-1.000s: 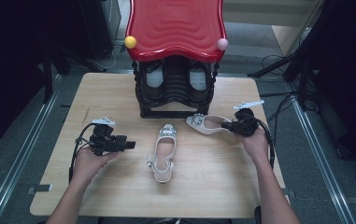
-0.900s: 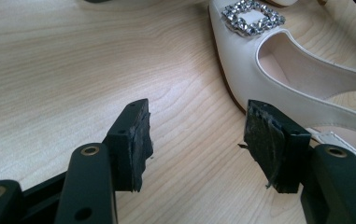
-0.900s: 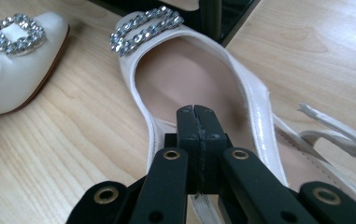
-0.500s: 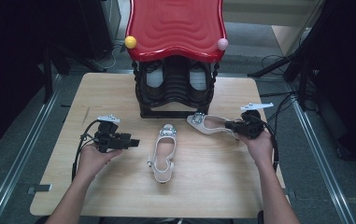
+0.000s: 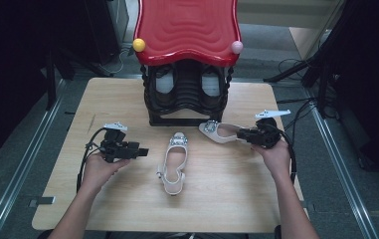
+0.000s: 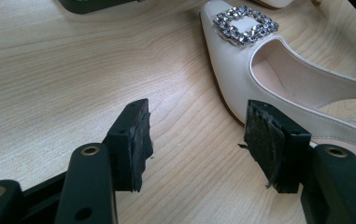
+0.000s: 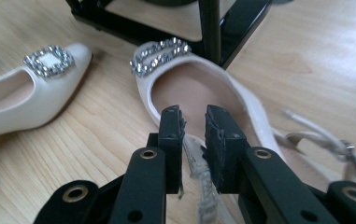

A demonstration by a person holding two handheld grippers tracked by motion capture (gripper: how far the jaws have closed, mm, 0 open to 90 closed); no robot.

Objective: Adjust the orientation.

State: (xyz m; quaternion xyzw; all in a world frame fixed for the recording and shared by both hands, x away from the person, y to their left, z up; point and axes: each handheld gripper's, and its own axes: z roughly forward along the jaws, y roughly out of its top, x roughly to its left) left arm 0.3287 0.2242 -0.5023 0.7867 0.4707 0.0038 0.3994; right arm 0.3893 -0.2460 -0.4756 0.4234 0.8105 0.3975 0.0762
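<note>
1. Beside the rack [image 5: 187, 97], on the table [image 5: 227, 199], lie two cream shoes: the near shoe [image 5: 173, 162] in the middle with its toe toward the rack, the far shoe [image 5: 221, 132] on my right, close to the rack's foot, its buckle toward the middle.
2. Right tongs [image 7: 194, 128]: the jaws have just been opening. A second ago they were clamped at the far shoe's heel; now there is a narrow gap, with the heel strap [image 7: 199, 179] running below it. The pads no longer seem to press it, so I count that shoe as let go.
3. Far shoe has barely shifted over that second and now rests flat on the table.
4. Left tongs [image 6: 196, 140]: jaws wide apart, nothing between them, held low over bare wood just left of the near shoe [image 6: 278, 84]. Left hand has kept its place.
5. My reading: the far shoe is set down, and pairing or racking the shoes is not done. Next likely job is the near shoe, which my left tongs already face.
6. Risk: the loose strap could snag a right pad as I draw back.
</note>
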